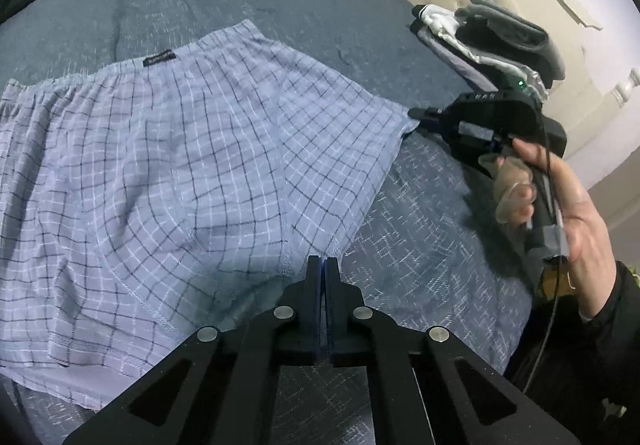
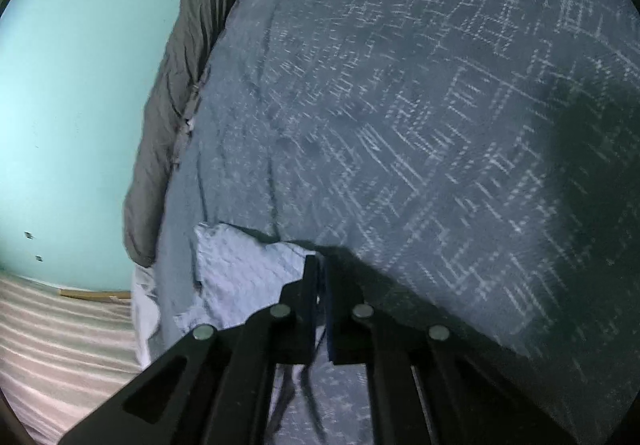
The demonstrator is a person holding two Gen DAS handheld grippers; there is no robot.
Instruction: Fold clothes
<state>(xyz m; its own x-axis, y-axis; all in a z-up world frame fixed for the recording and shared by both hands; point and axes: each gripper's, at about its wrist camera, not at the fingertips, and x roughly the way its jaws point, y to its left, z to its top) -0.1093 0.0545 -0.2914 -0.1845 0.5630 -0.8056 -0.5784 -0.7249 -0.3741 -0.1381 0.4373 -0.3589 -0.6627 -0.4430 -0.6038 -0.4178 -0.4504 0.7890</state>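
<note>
The left gripper has its jaws pressed together on the hem of the checked shorts, which spread flat ahead and to its left over the blue bedspread. To its right the right gripper pinches the shorts' far leg corner (its own camera shows pale cloth clamped between closed jaws). Beyond it lies a stack of folded clothes.

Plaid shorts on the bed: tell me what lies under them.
The plaid shorts lie spread flat on the dark blue patterned bedspread, which shows all round them. Whatever is beneath the cloth itself is covered, so anything else under there cannot be seen.
</note>
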